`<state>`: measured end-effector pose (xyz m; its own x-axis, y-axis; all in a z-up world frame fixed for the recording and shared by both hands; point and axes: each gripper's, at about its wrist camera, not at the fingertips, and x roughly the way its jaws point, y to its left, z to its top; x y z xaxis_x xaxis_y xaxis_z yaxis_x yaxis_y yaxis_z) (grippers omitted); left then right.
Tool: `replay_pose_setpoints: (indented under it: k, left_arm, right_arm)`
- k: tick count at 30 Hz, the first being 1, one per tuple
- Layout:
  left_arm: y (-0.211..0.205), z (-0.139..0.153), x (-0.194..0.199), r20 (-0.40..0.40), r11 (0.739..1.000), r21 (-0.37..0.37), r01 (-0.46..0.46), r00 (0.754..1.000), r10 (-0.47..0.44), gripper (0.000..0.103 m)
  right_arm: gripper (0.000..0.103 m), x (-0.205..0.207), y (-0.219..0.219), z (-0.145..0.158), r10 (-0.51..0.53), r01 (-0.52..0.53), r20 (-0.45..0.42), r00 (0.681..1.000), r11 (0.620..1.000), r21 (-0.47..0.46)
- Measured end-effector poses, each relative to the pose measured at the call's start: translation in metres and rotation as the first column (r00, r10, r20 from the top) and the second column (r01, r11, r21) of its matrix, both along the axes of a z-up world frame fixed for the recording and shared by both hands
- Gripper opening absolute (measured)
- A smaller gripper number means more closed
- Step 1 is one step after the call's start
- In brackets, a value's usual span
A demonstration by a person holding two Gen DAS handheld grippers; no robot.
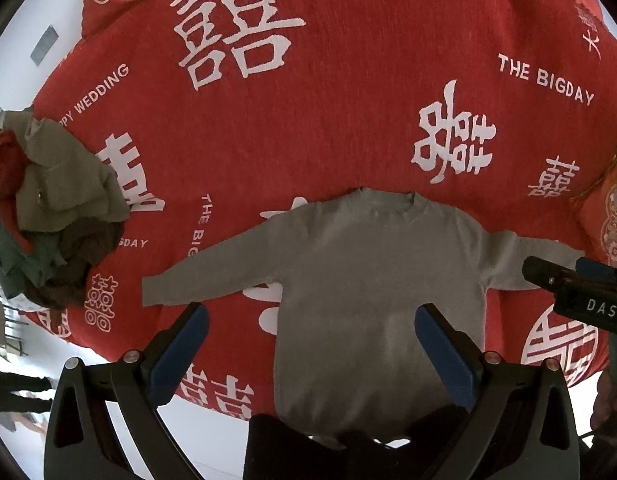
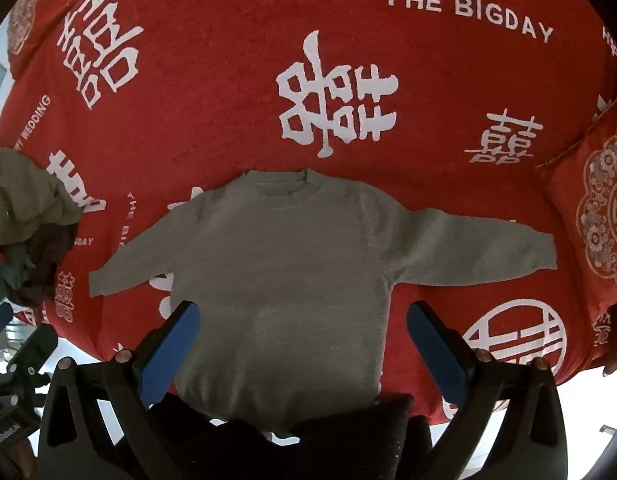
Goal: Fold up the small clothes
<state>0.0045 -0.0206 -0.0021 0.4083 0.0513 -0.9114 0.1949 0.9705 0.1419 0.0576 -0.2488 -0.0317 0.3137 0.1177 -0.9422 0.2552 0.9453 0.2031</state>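
Grey sweater [image 1: 372, 280] lies flat, front up, on the red bedspread [image 1: 328, 120], near its front edge, collar pointing away, both sleeves spread out to the sides. Hem sits right at the front edge, partly hidden under something dark at the bottom of both views. Left gripper [image 1: 312, 344] hovers over the lower body of the sweater, jaws spread wide, nothing between the pads. Right gripper [image 2: 304, 340] same: spread, empty, above the lower torso; in the left view its tip shows near the right sleeve cuff. Pile of unfolded clothes [image 1: 48, 216] sits at the left edge of the bedspread, well apart from the sweater. A patterned cushion [image 2: 604, 216] sits at the right edge. Handling guess: light, soft knit, limp, no stiffness, will drape and drag on the textured cover; not fragile, not slippery. Best grab points look like the sleeve cuffs or shoulder seams, pinching a single layer edge, one gripper per side. Fold not started yet.
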Motion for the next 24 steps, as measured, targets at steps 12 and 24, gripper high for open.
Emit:
replay_pose_setpoints:
  k: [12, 24]
  left_arm:
    - [0.000, 0.000, 0.002, -0.001, 1.000, -0.007, -0.011, 1.000, 0.011, 0.103]
    - [-0.003, -0.007, -0.009, -0.050, 1.000, 0.026, -0.010, 0.999, 0.011, 0.103]
  right_arm:
    - [0.103, -0.003, -0.007, -0.004, -0.029, 0.029, 0.006, 1.000, 0.999, 0.026]
    - [0.103, -0.008, -0.019, -0.009, -0.045, 0.044, 0.020, 0.999, 0.997, 0.062]
